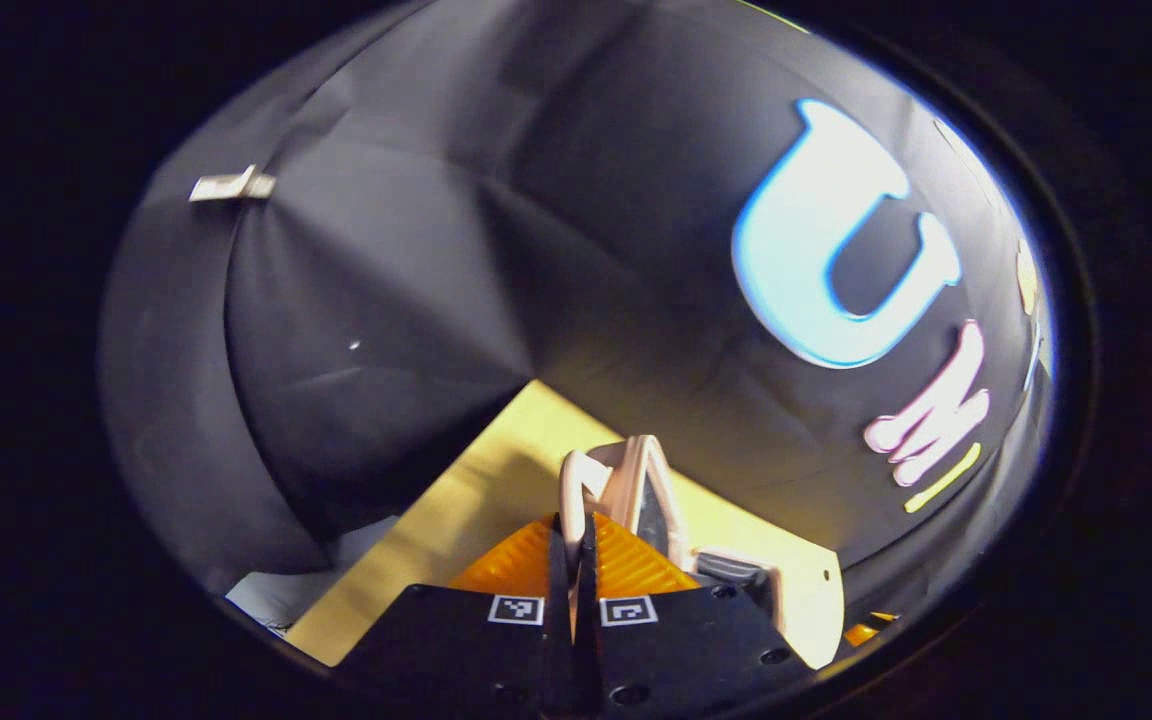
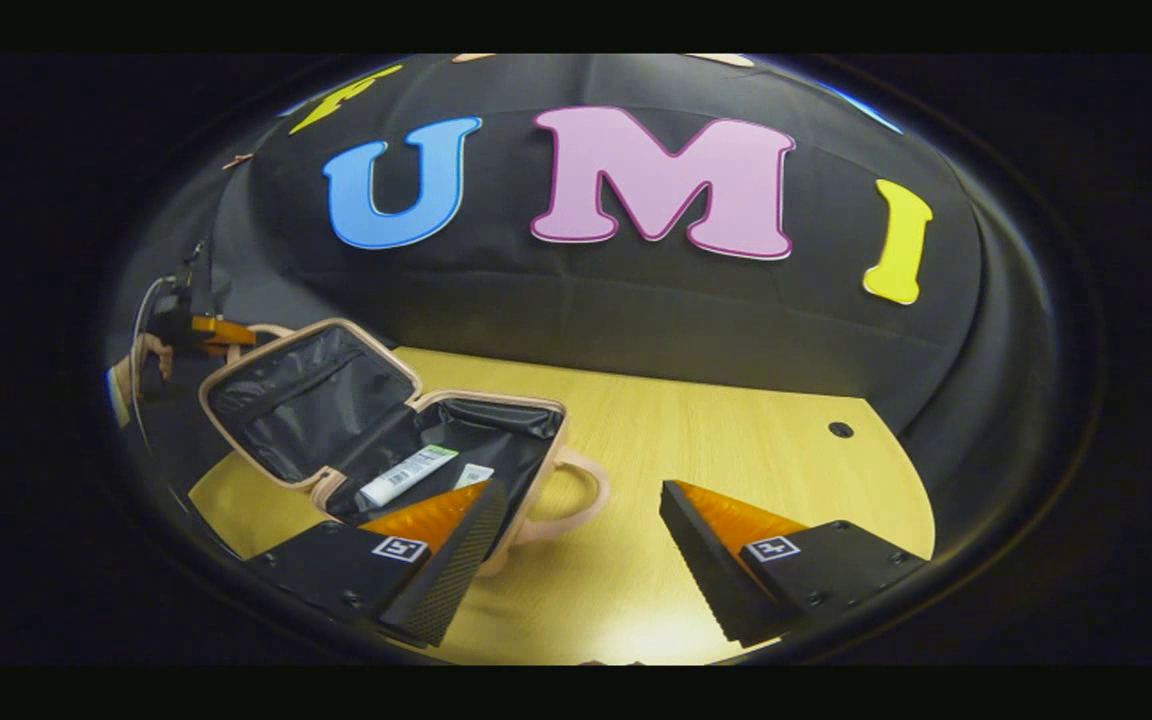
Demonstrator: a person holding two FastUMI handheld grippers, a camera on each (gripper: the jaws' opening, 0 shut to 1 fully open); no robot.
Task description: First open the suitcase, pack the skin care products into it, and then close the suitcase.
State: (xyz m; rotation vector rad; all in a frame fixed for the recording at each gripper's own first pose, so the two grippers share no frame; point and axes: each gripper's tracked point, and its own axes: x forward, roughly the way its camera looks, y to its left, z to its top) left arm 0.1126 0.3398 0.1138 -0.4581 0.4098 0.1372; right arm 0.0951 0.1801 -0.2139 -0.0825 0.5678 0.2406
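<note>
We are seeing the suitcase (image 2: 376,430) lying open on the worktop (image 2: 736,450), a tube (image 2: 406,474) inside, its print unreadable. The left tool (image 1: 573,535) is pinching what seems its lid's rim; the right tool (image 2: 576,520) is spread.

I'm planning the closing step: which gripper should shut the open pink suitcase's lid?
Probably left: the left gripper pinches the pink strap on the black-lined raised lid, while the right gripper hangs open above the wooden table.

Dim booth; overhead glare on table (image 2: 656,610); strong fisheye bending at edges; left gripper view softer.
</note>
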